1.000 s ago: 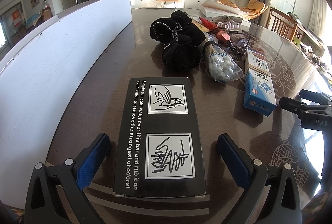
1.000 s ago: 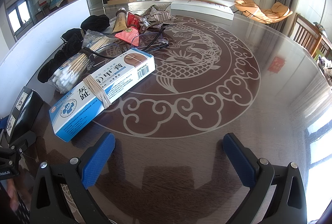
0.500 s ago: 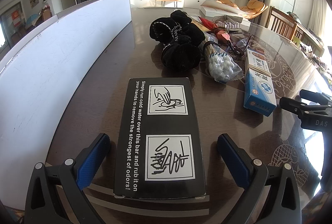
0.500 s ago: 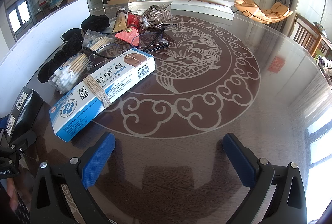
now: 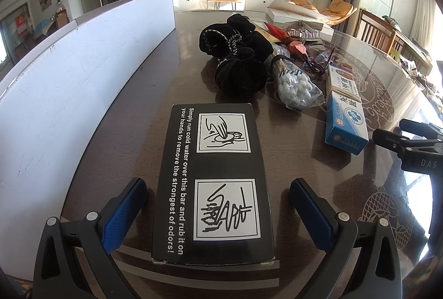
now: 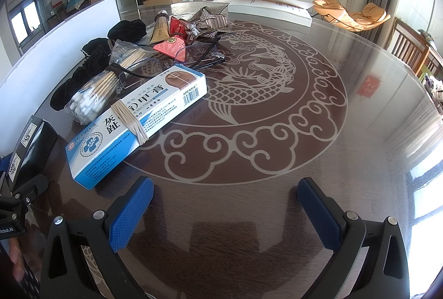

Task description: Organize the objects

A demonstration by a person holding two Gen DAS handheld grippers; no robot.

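A white board stood along the left edge of the dark table. Just right of it, the left gripper sat with its 2 blue-padded fingers spread wide, one on each side of the black box, with a gap between each pad and the box, so it held nothing. The box lay flat on the table, its white print and 2 line drawings facing up, its near end between the fingers.

Beyond the box lay a heap of black fabric, and touching its right side a clear bag of cotton swabs. Right of the bag lay the blue and white carton, wrapped with rubber bands and well apart from the black box.

In the right wrist view the same carton lay at the left, over the rim of the table's fish and cloud pattern, with the swab bag beside it and a pair of glasses behind. The right gripper hovered over bare table, its fingers also wide apart and holding nothing.
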